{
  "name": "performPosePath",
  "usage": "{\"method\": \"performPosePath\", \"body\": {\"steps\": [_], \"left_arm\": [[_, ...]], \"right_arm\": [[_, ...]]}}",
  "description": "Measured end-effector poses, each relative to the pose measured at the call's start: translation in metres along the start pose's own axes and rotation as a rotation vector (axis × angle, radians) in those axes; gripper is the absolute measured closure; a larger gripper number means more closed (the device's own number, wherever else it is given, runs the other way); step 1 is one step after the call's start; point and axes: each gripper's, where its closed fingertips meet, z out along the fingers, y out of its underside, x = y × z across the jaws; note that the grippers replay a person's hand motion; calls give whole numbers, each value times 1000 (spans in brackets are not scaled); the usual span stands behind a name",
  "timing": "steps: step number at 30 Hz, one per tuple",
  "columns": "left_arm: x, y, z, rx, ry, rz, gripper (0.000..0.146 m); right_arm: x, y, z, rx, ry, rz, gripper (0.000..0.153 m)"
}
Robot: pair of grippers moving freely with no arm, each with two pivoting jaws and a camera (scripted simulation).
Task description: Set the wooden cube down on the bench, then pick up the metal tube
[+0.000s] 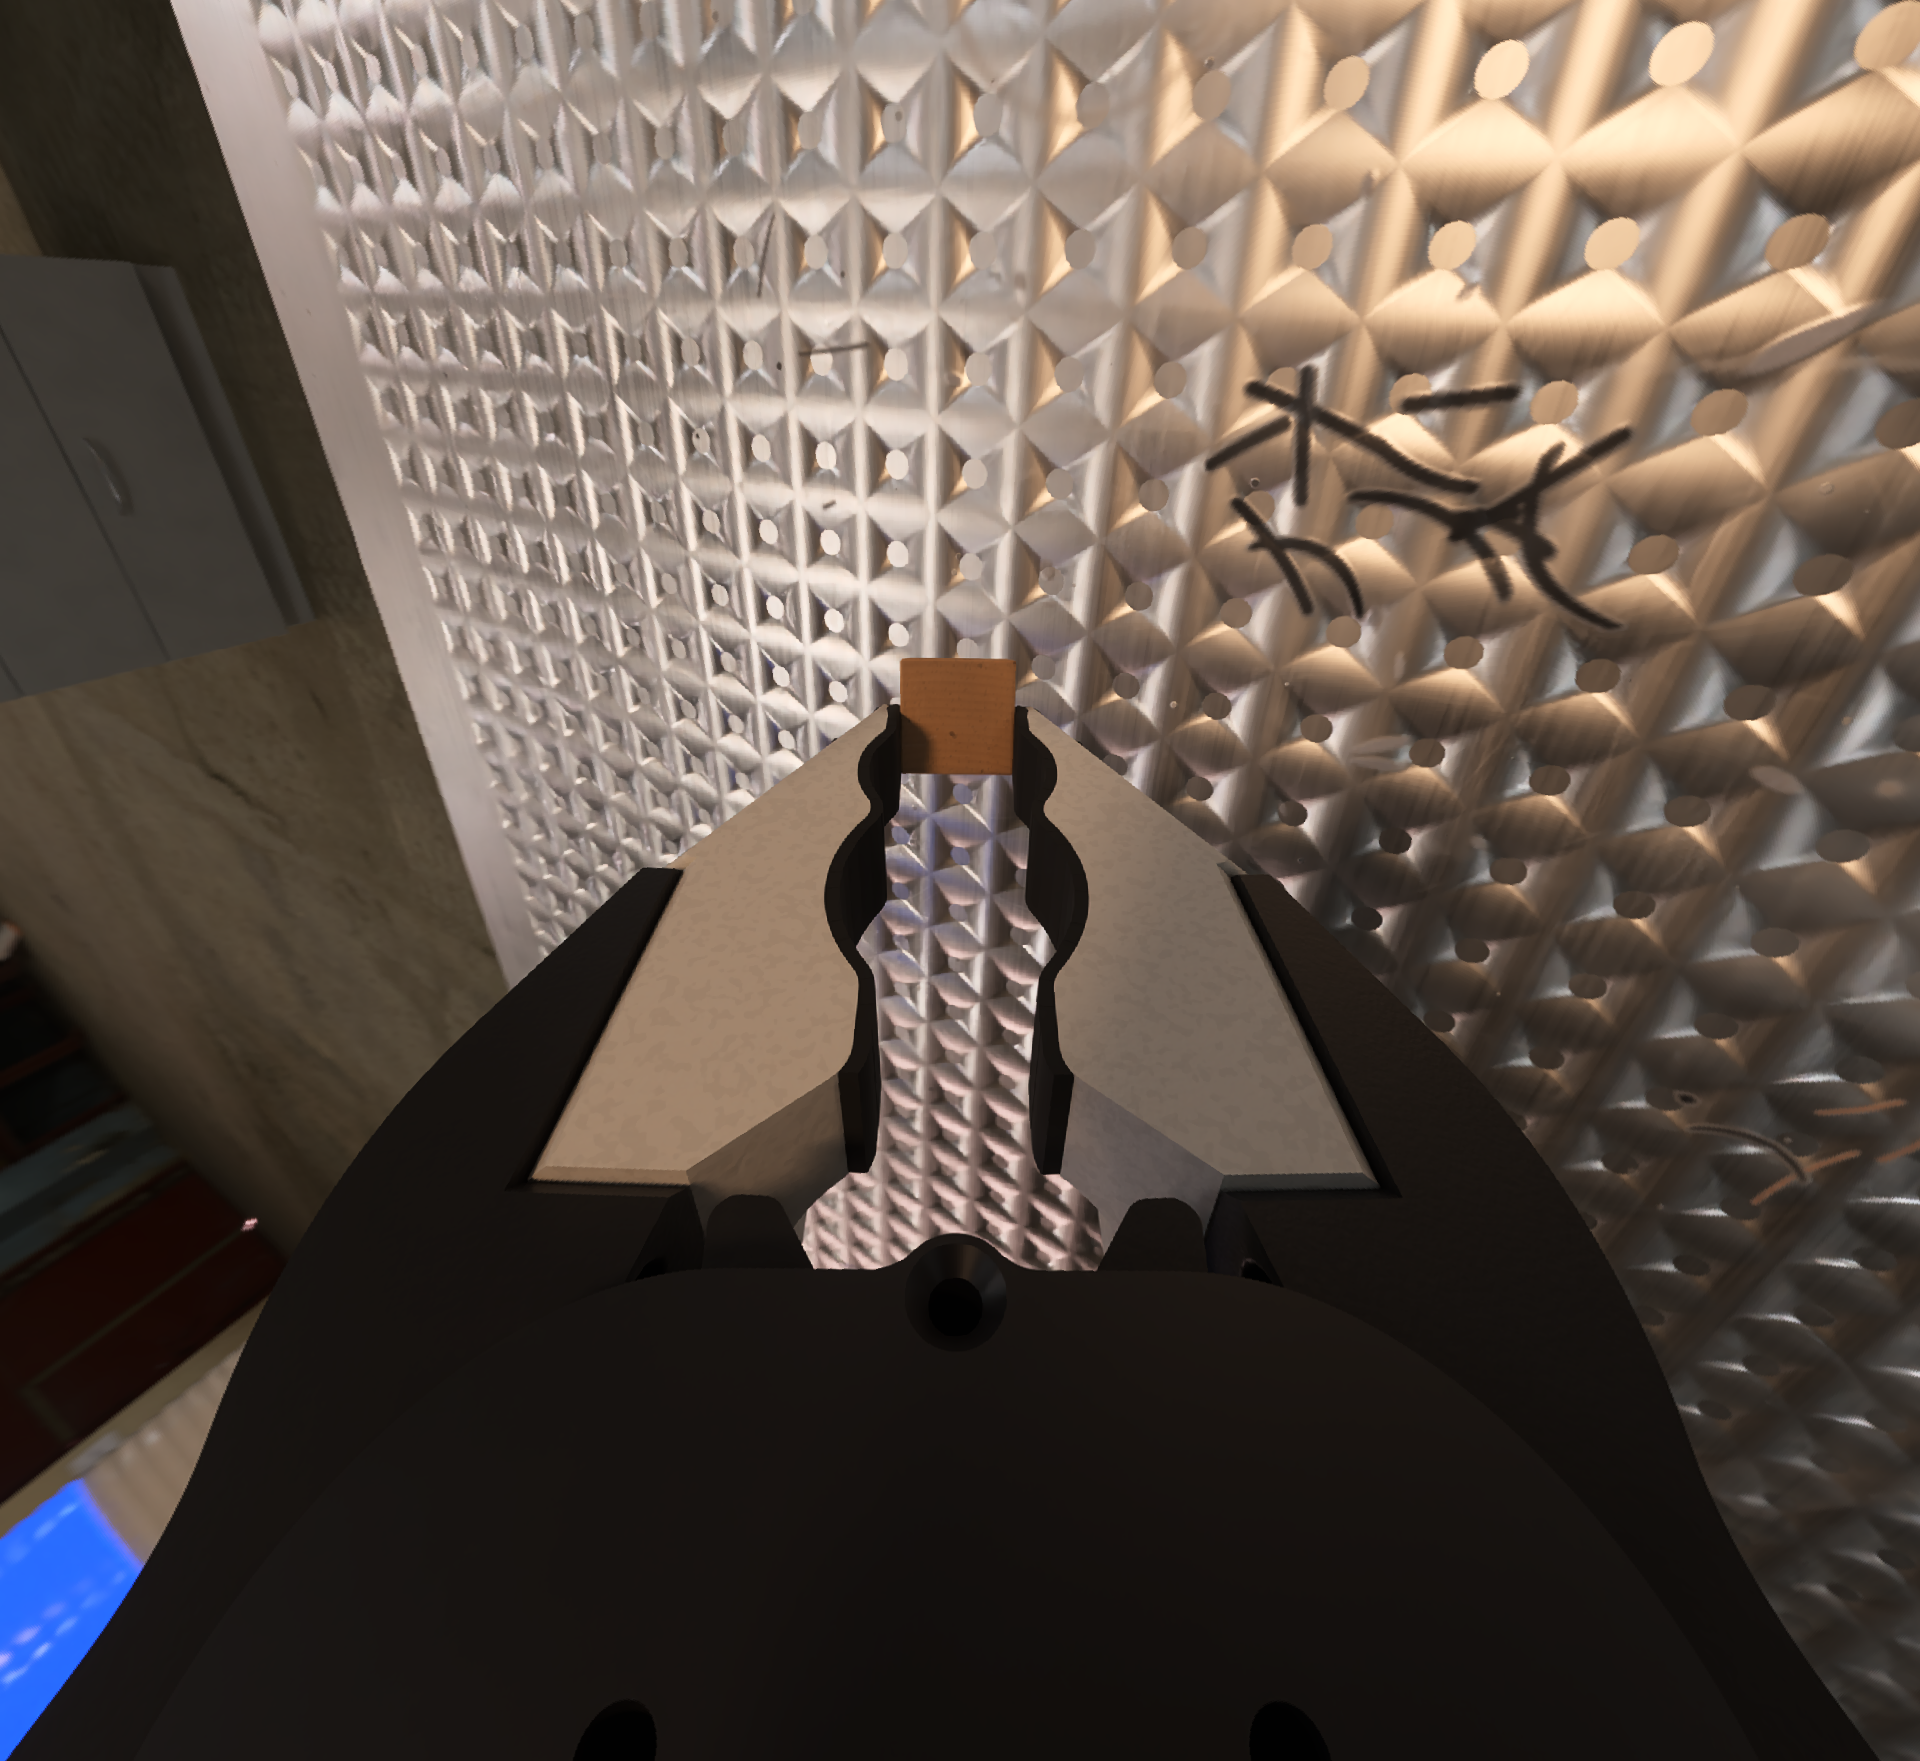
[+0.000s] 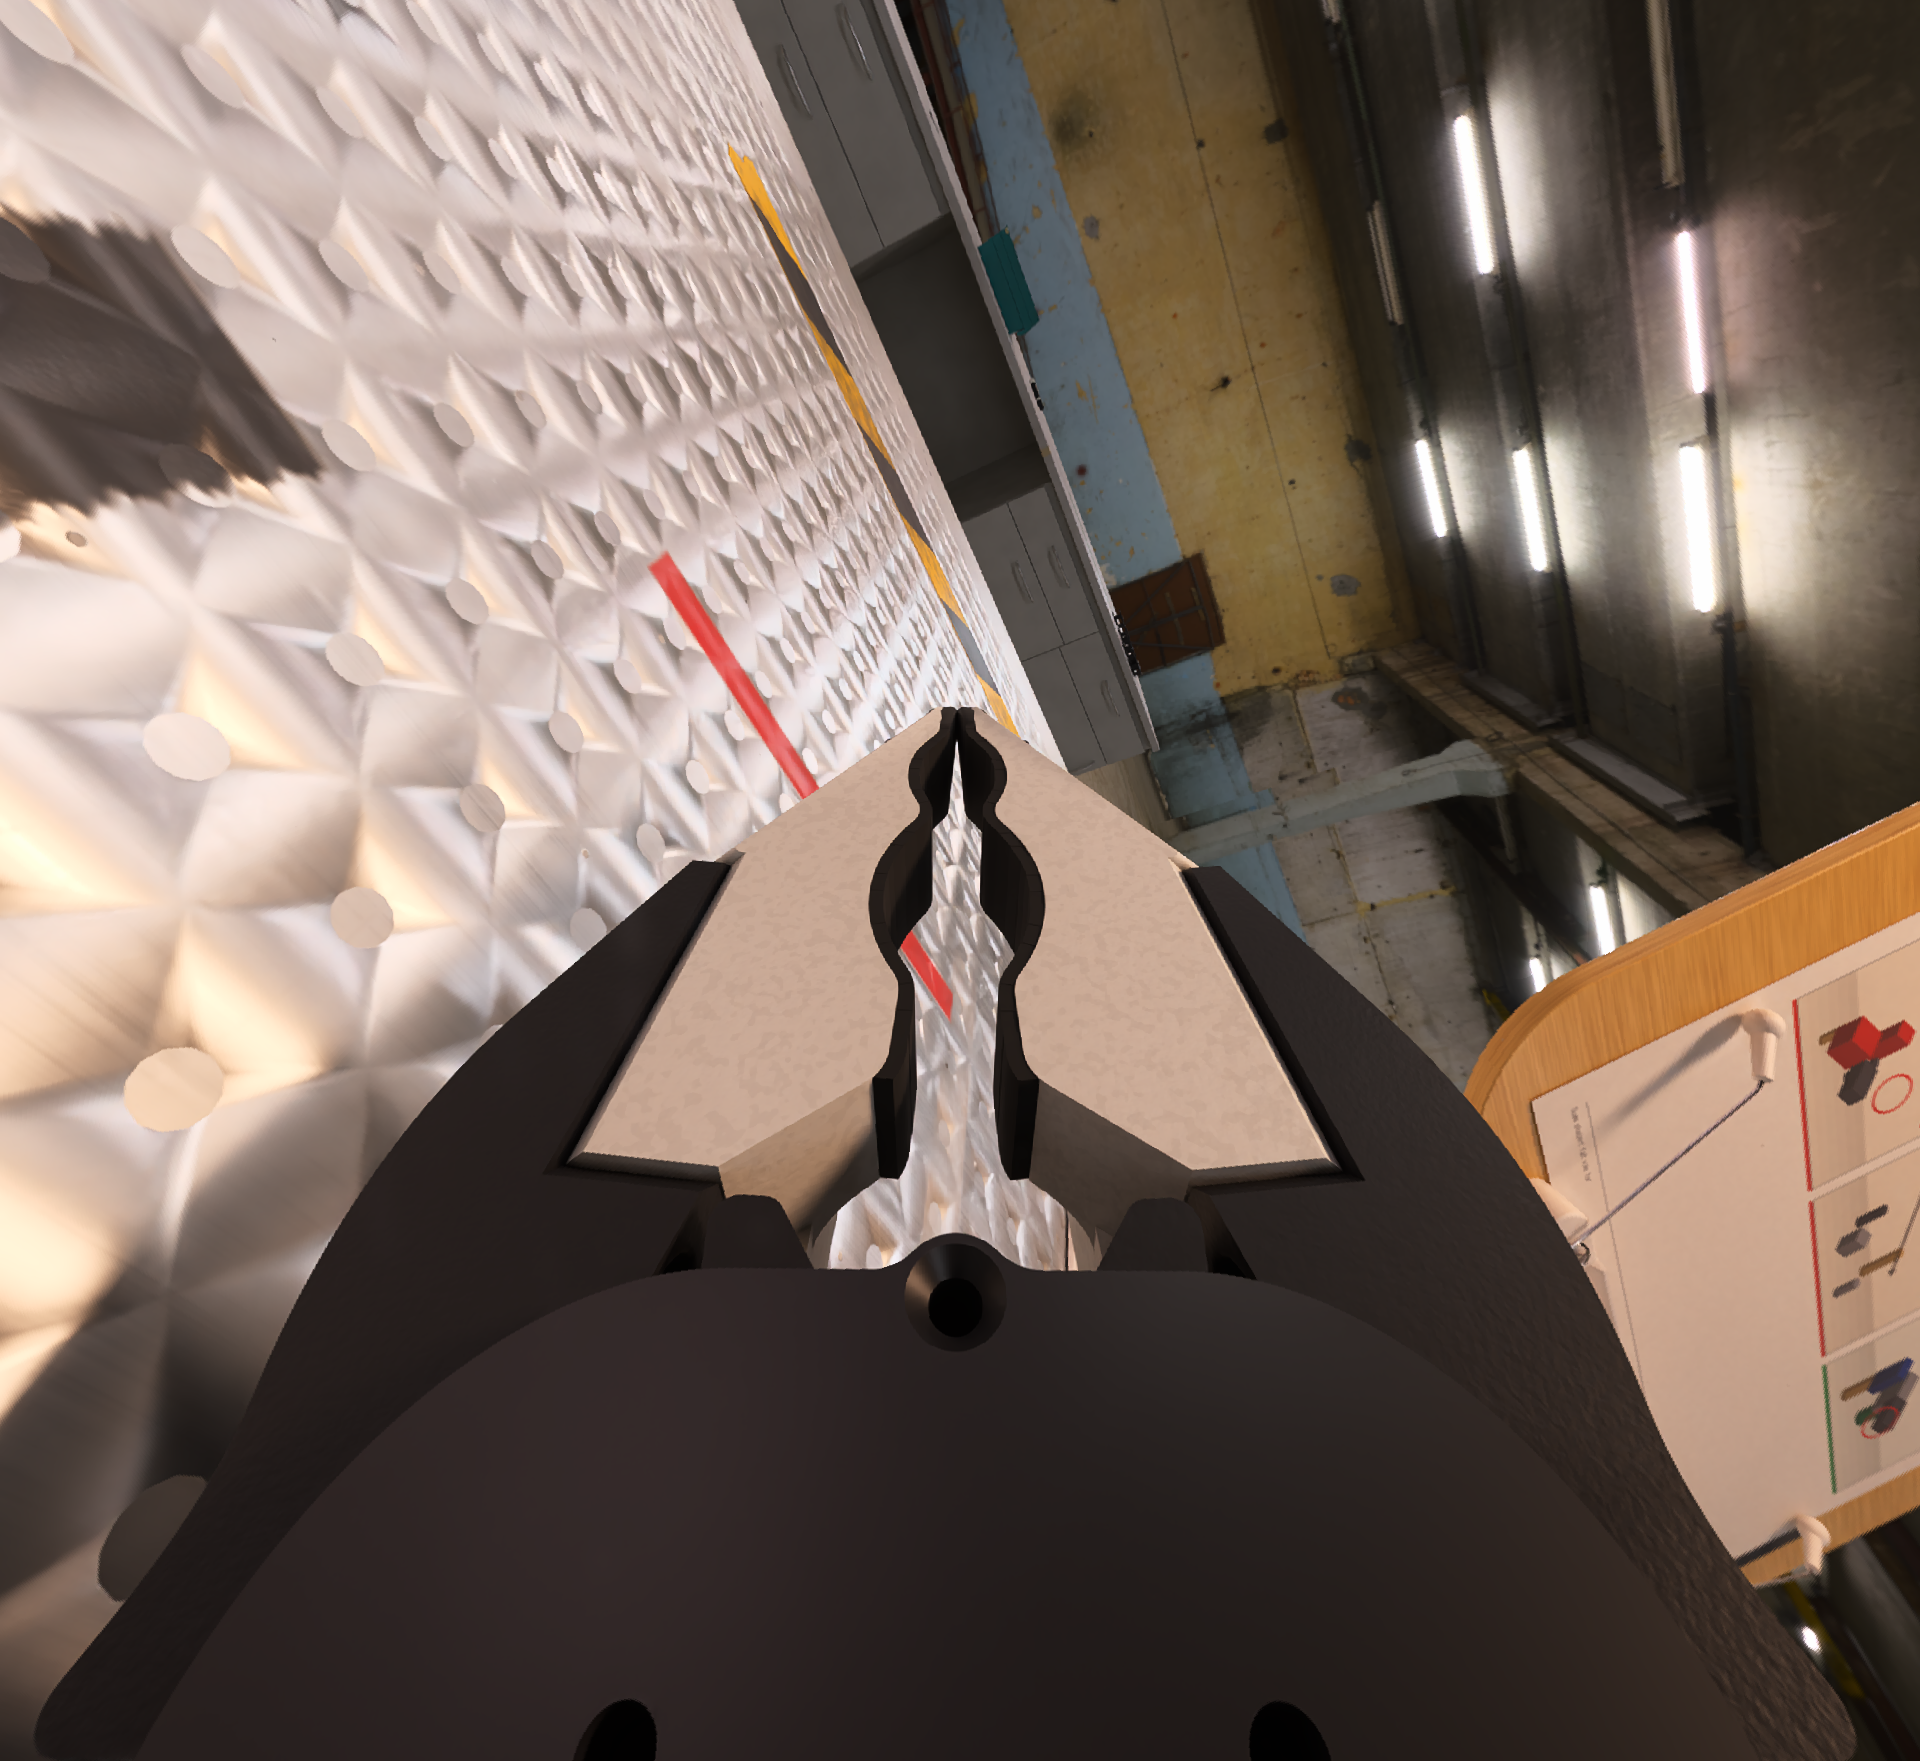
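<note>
In the left wrist view my left gripper (image 1: 957, 729) is shut on a small tan wooden cube (image 1: 956, 712), held between the fingertips over the patterned metal bench (image 1: 727, 257). How high it is above the bench I cannot tell. In the right wrist view my right gripper (image 2: 954, 722) is shut and empty, tilted sideways, close over the same bench (image 2: 312, 672). No metal tube shows in either view.
Black marker scribbles (image 1: 1423, 496) mark the bench right of the cube. The bench's left edge (image 1: 343, 464) runs beside grey cabinets (image 1: 104, 464). A red strip (image 2: 738, 672) and yellow-black tape (image 2: 831, 381) lie on the bench. A wooden board bearing a picture sheet (image 2: 1714, 1244) stands at right.
</note>
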Motion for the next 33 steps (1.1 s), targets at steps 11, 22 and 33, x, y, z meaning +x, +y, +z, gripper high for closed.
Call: {"method": "performPosePath", "body": {"steps": [11,22,33], "left_arm": [[60,-196,-106,825,169,-152,126],[155,-264,5,503,416,-227,126],[151,-264,14,484,338,-298,120]], "right_arm": [[-3,-17,-3,103,-25,23,153],[3,-21,0,171,-39,116,153],[10,-15,7,162,-21,165,153]]}}
